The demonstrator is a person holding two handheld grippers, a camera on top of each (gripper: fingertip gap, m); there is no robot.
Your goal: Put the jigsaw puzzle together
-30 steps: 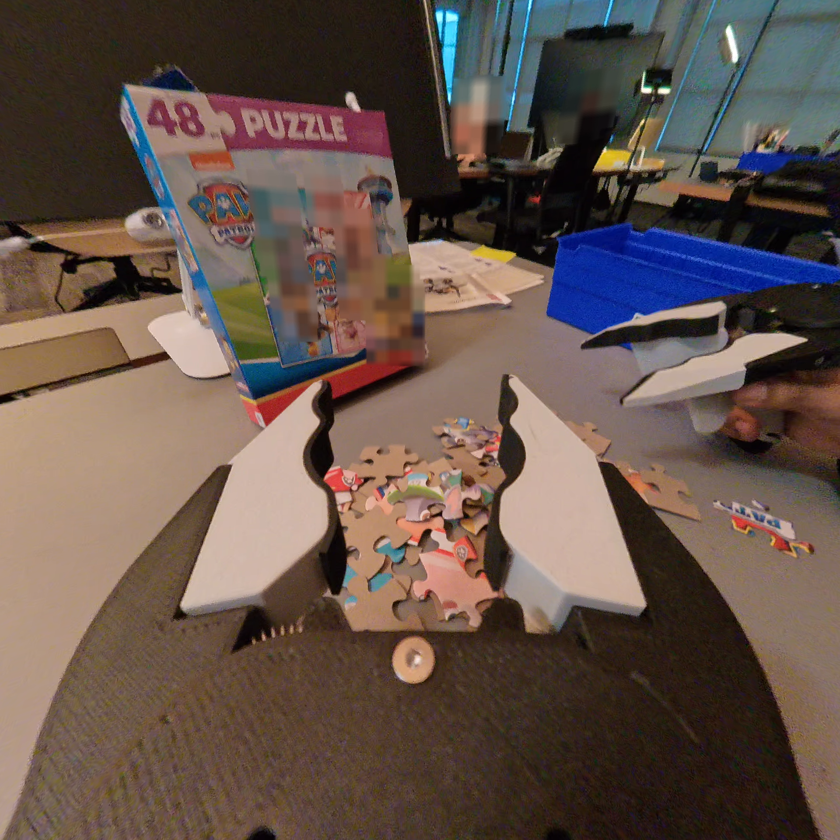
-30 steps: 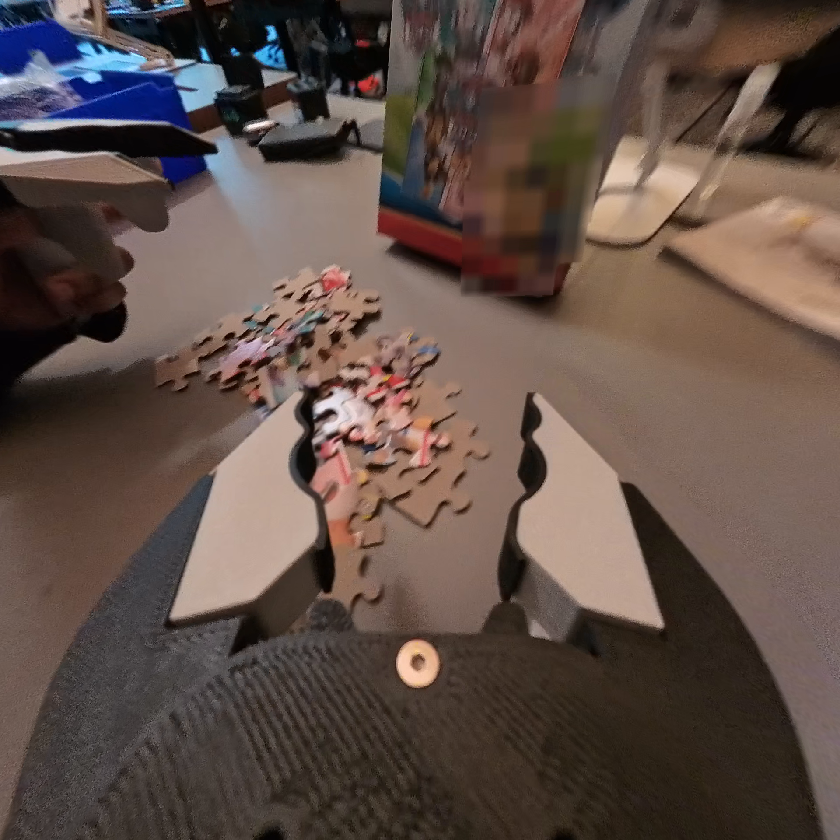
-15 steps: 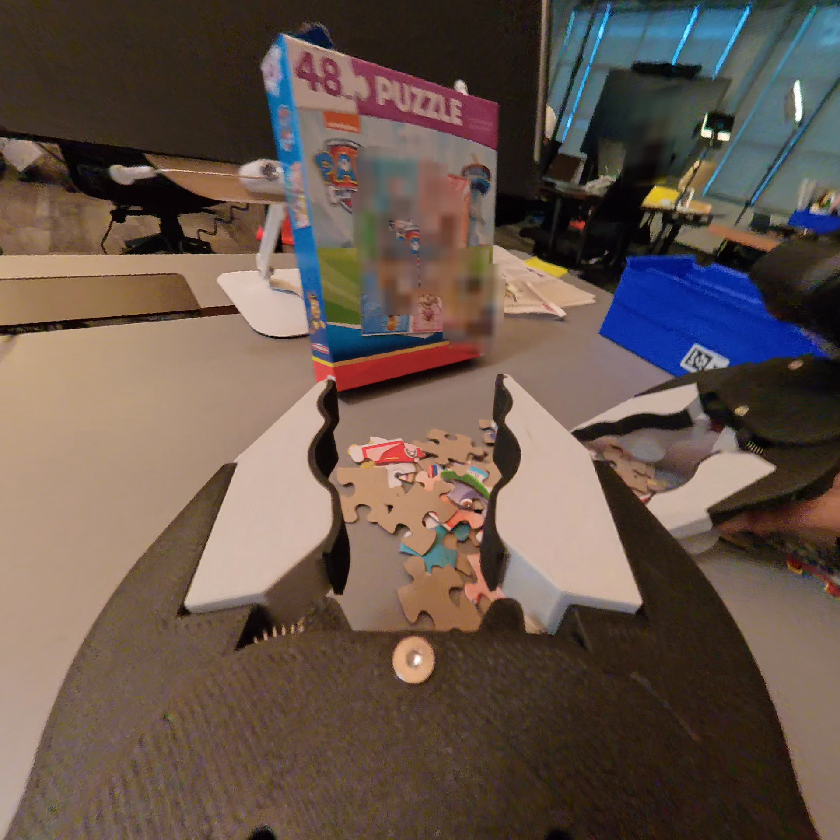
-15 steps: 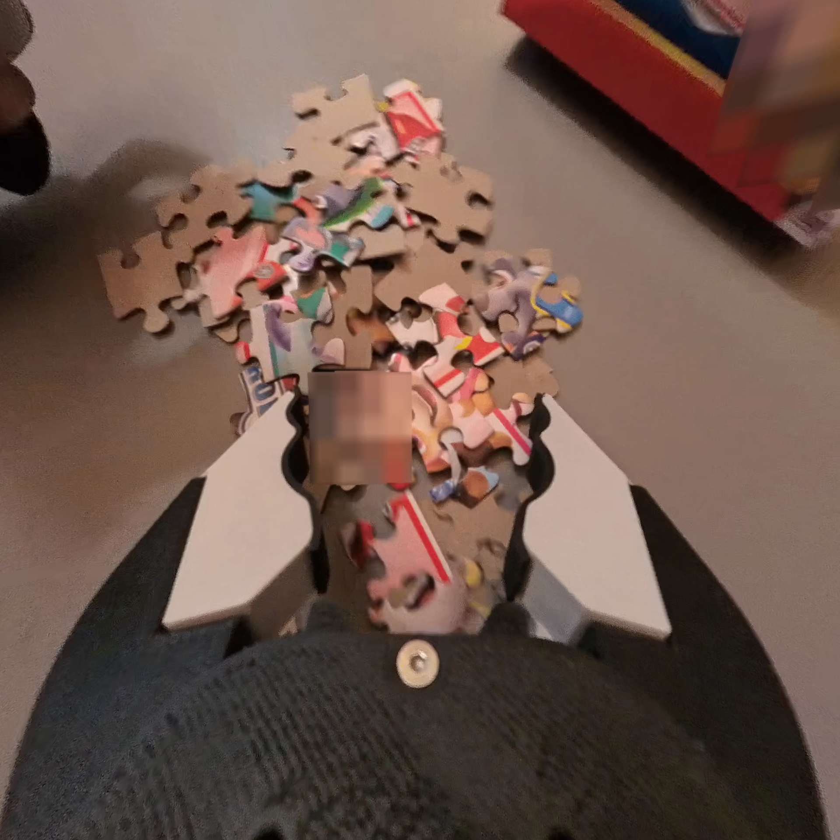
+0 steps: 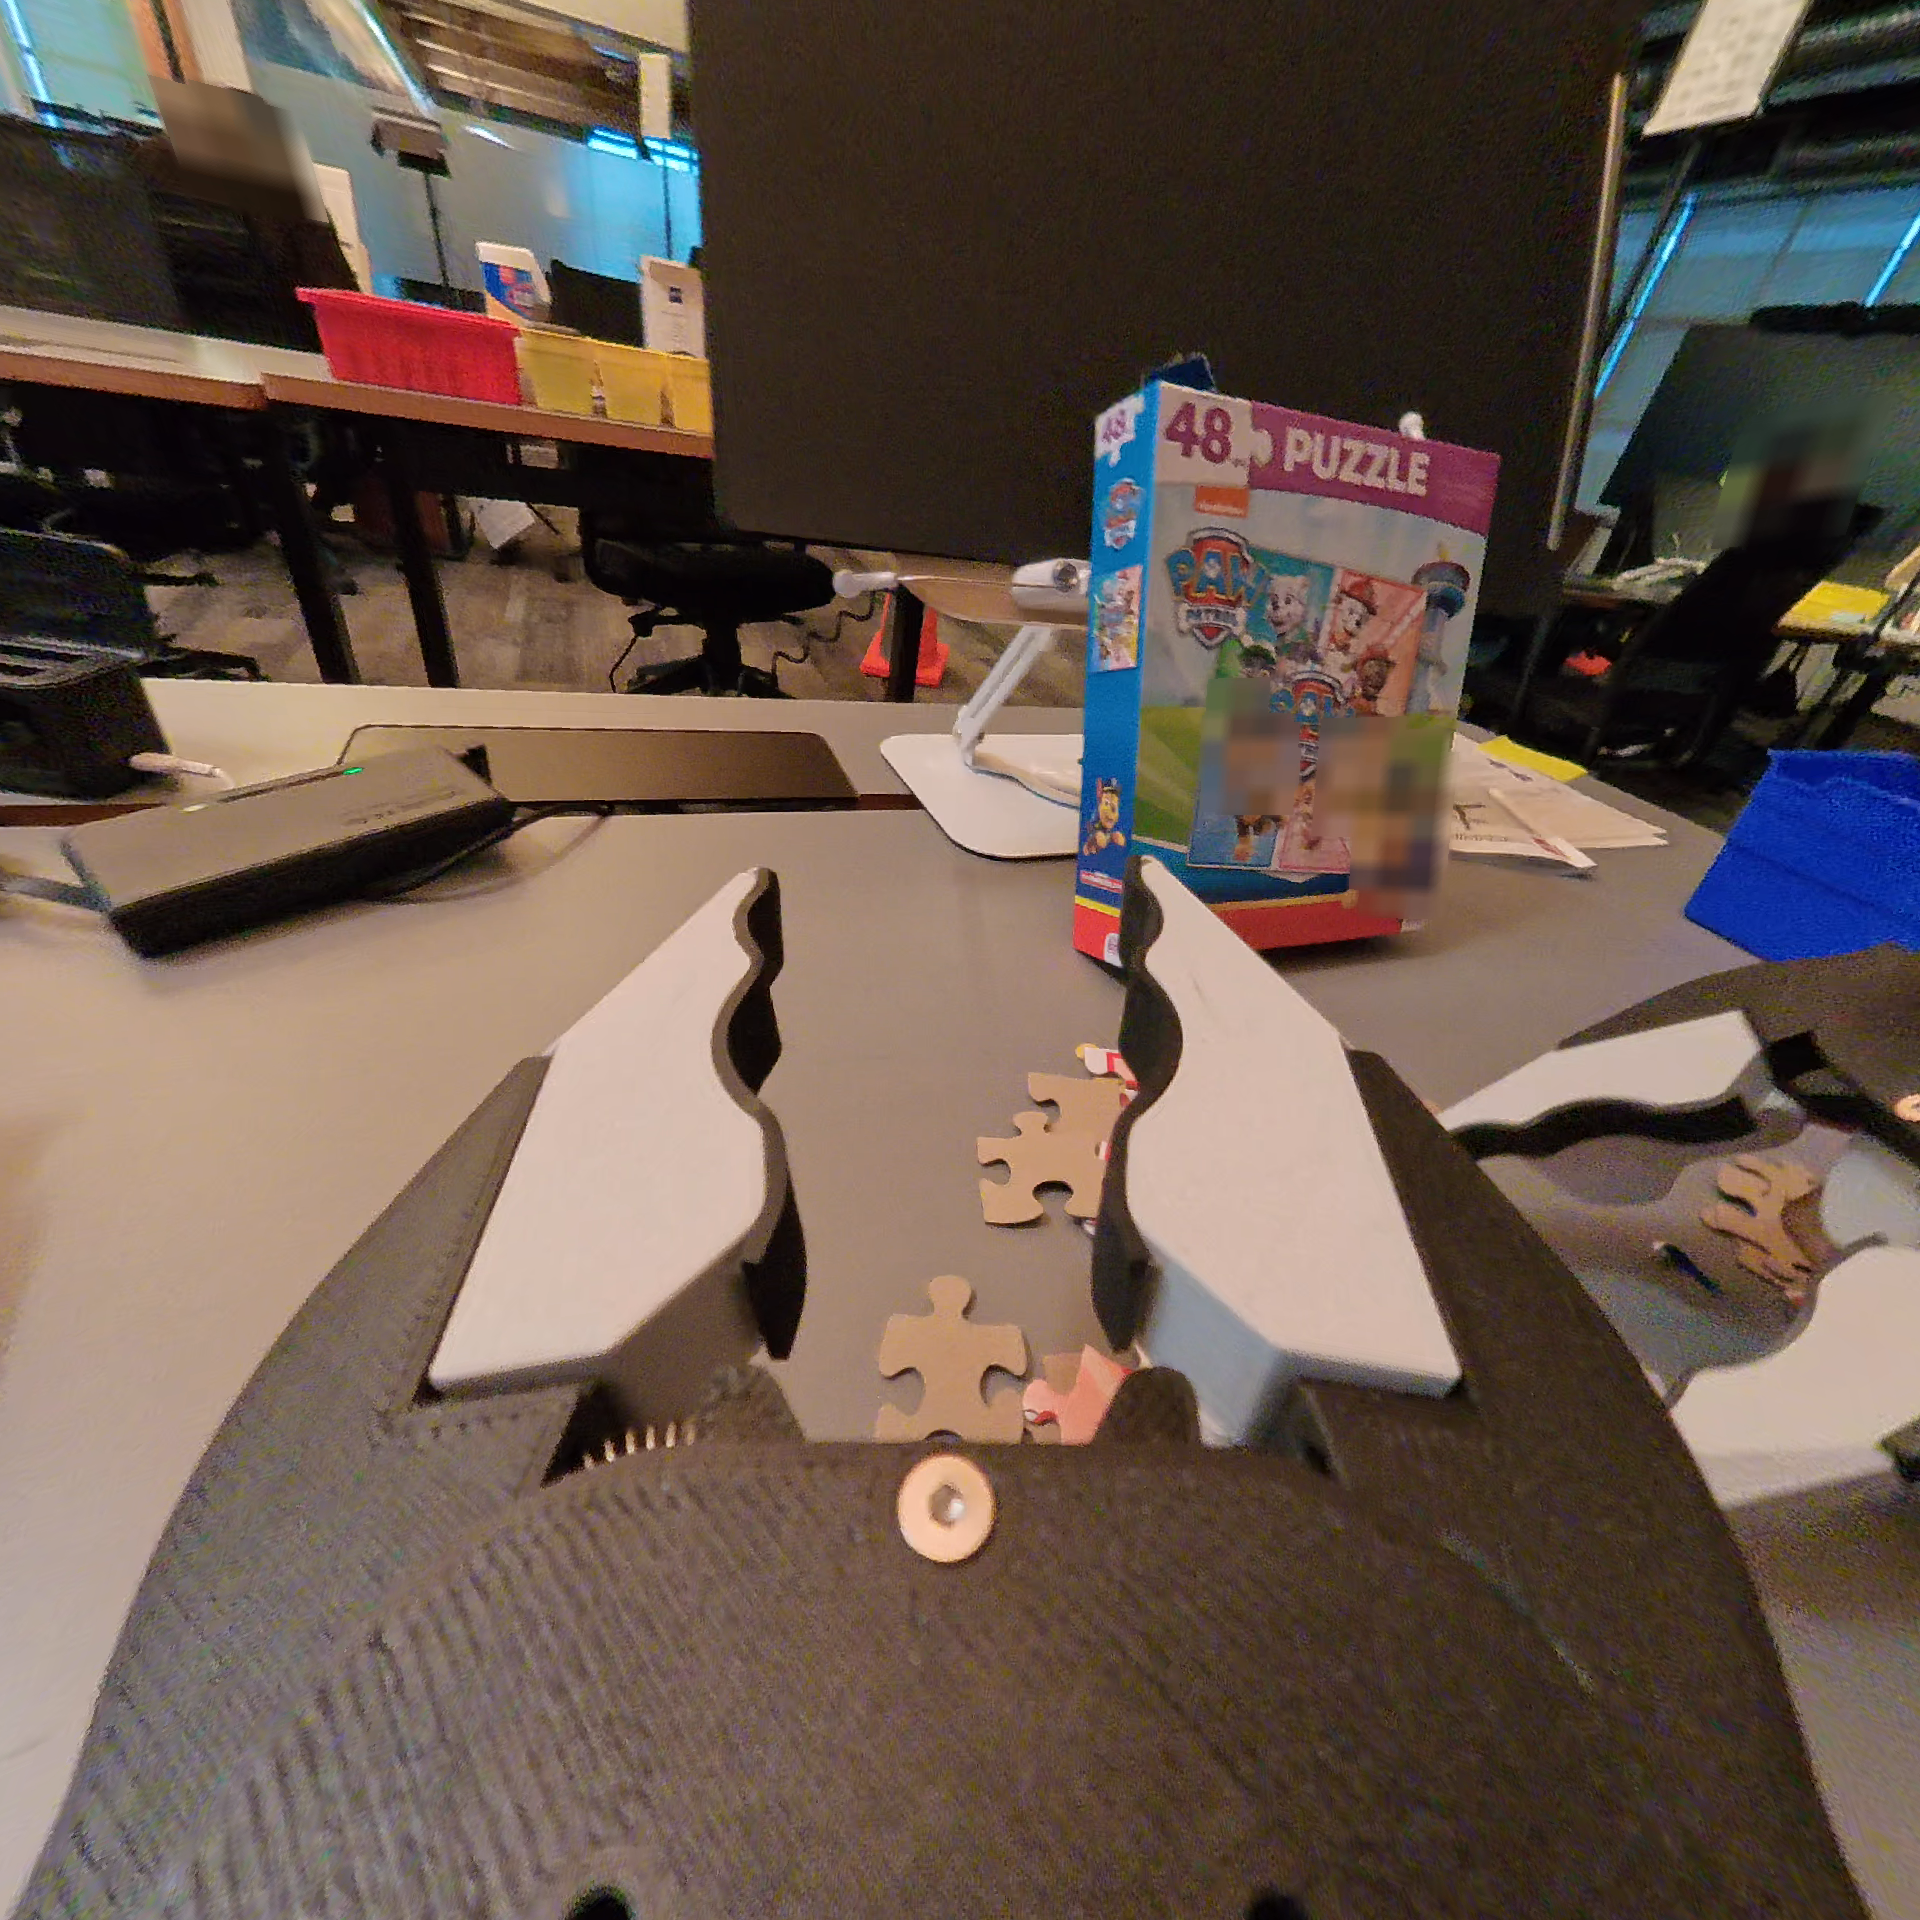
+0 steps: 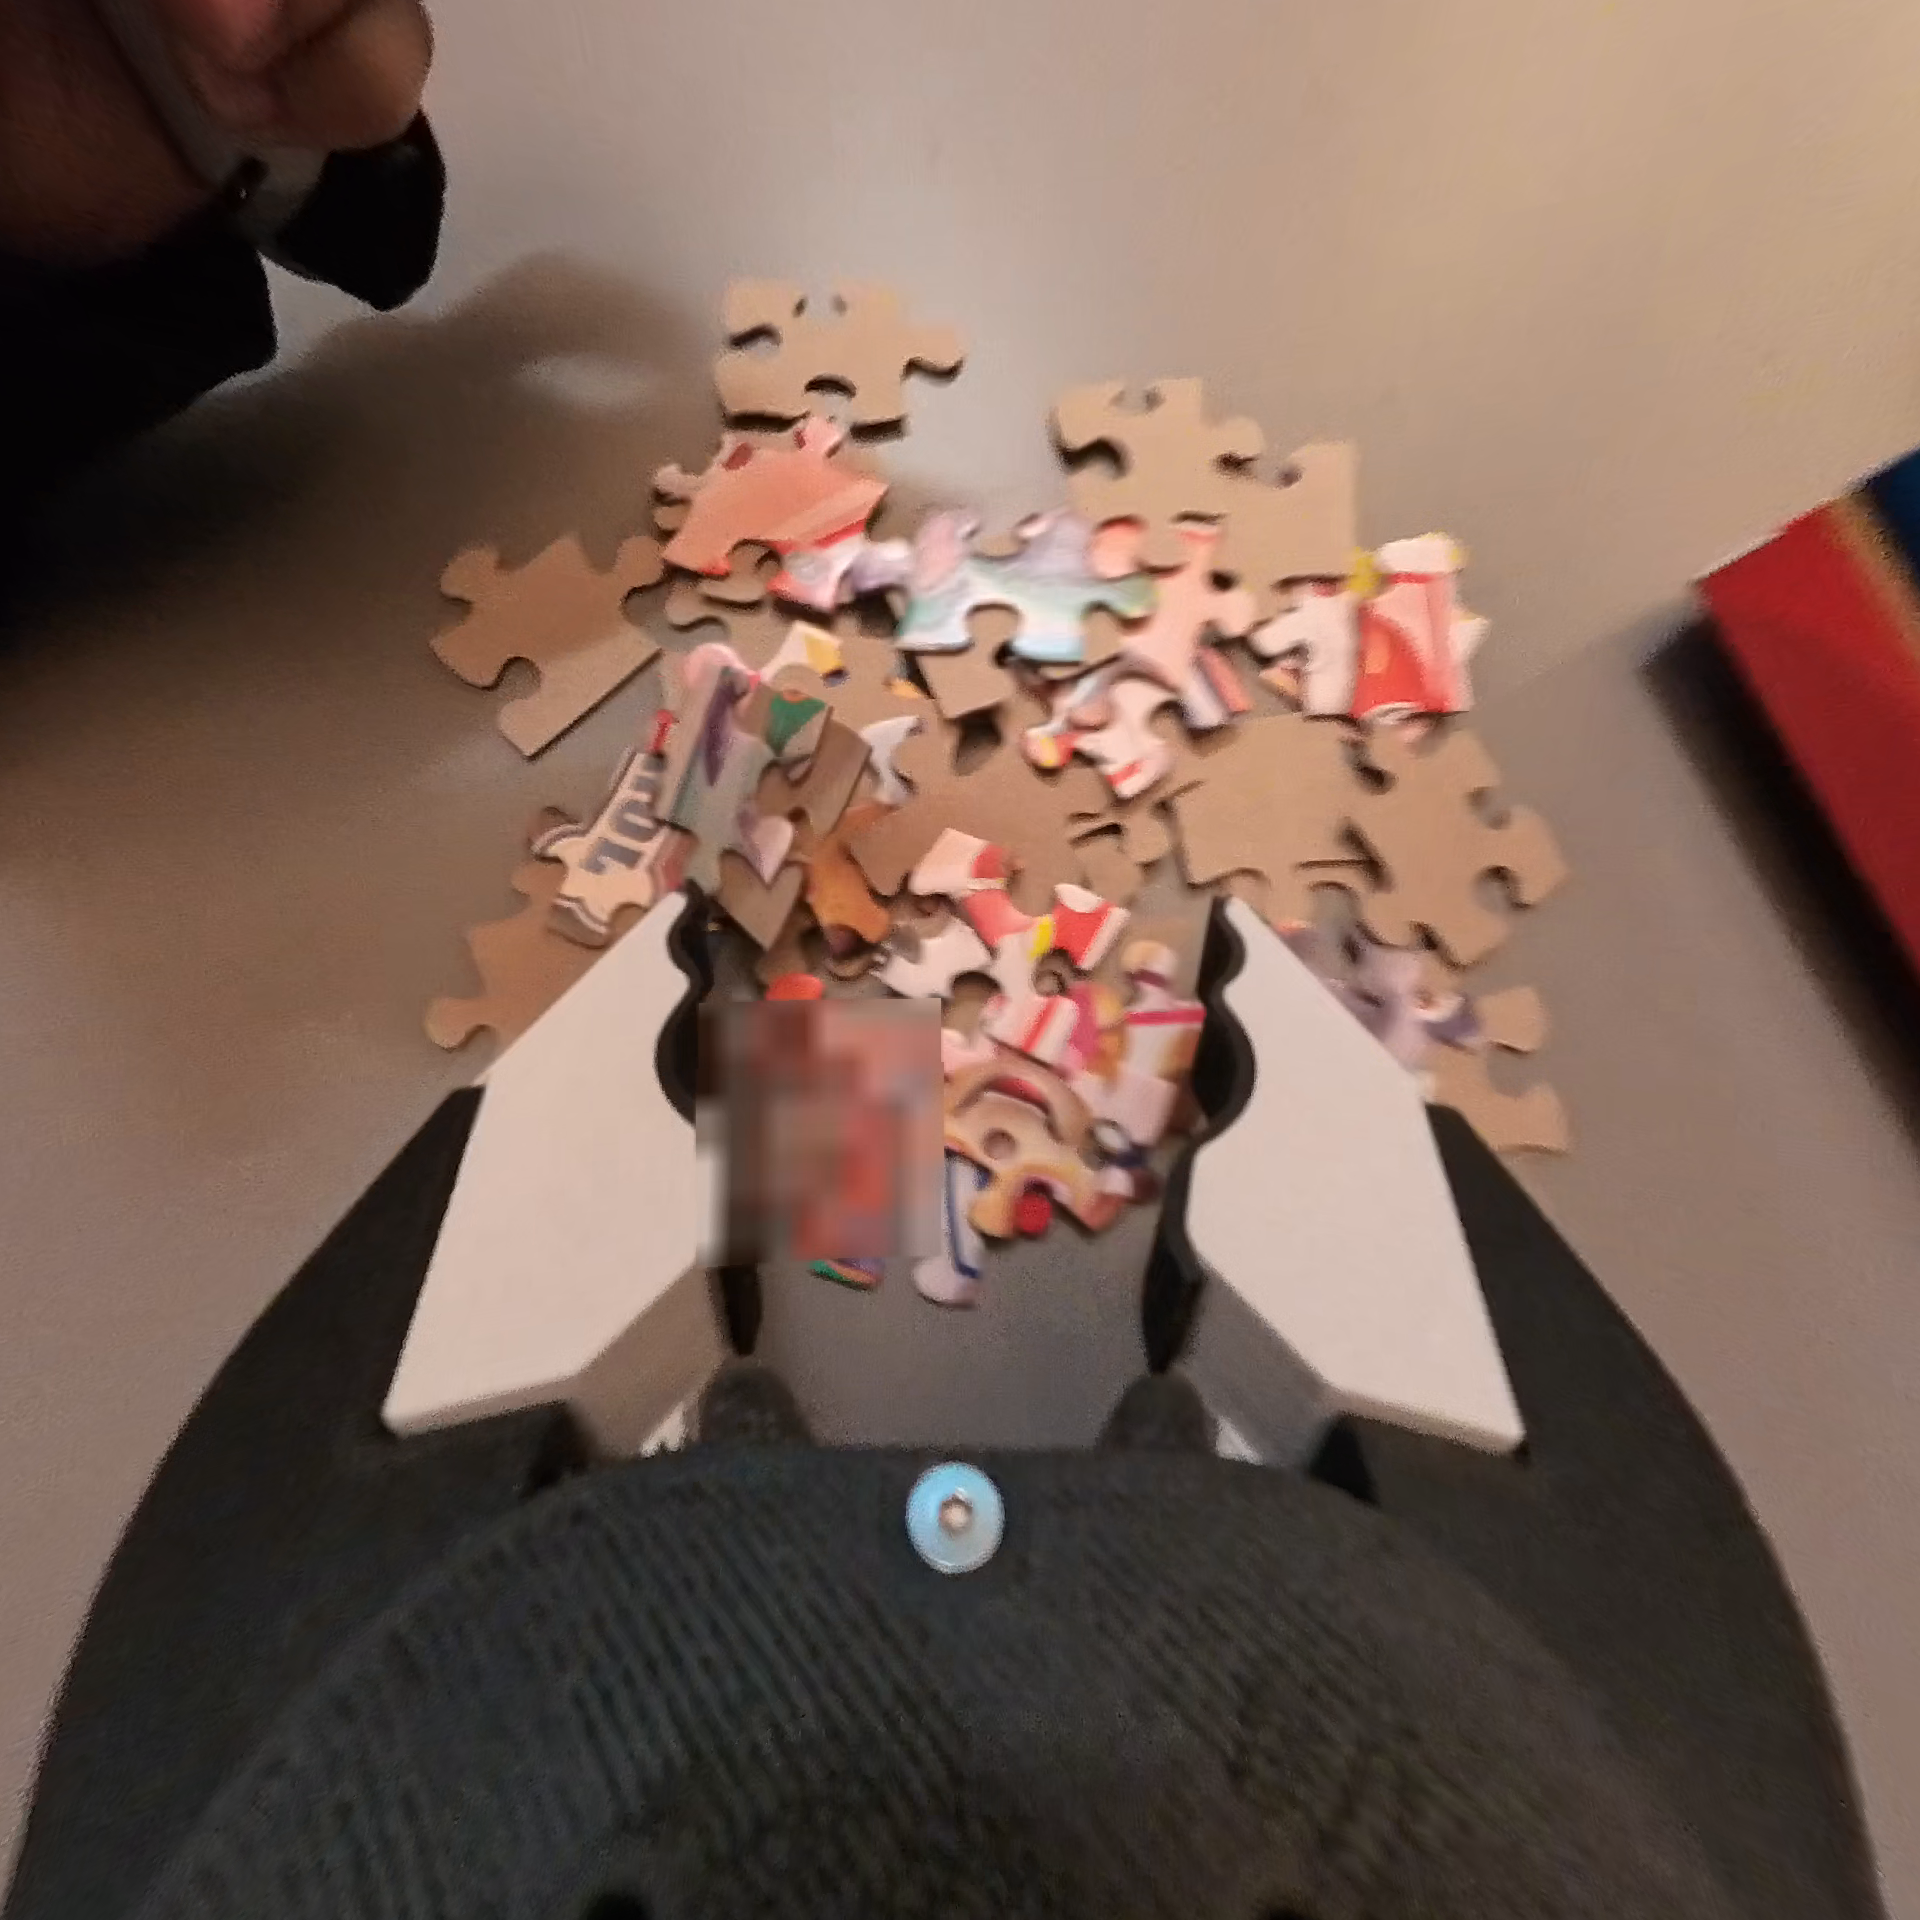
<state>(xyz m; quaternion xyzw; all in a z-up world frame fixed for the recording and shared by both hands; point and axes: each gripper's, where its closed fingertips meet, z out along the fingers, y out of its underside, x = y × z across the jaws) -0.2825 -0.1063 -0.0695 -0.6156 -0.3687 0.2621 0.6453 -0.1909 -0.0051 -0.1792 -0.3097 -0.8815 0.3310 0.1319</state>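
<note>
Left tool: the left tool hovered low over the grey desk, its two fingers apart with nothing between the pads; only bare desk and a few loose pieces showed through the gap.
Pieces near left tool: two brown, face-down puzzle pieces lay just beside its right finger, and another face-down piece lay close to the tool's base with a pink piece touching it.
Right tool: the right tool pointed down at the pile of puzzle pieces, fingers wide apart and gripping nothing. The fingertips stood over the near edge of the pile, and pieces lay between them without being pressed by either pad. In the left wrist view this tool appeared at the right edge, low over the desk.
Pile: a loose heap, some pieces picture side up in red, pink, white and teal, many showing brown backing, overlapping one another. The view was somewhat blurred.
Puzzle box: a colourful puzzle box stood upright on the desk beyond the pile, tilted slightly; its red lower edge showed at the right of the right wrist view.
Hand: a person's hand was at the top left corner of the right wrist view.
Other things on the desk: a black power brick towards the left edge, a white stand base behind the box, papers and a blue bin towards the right edge.
</note>
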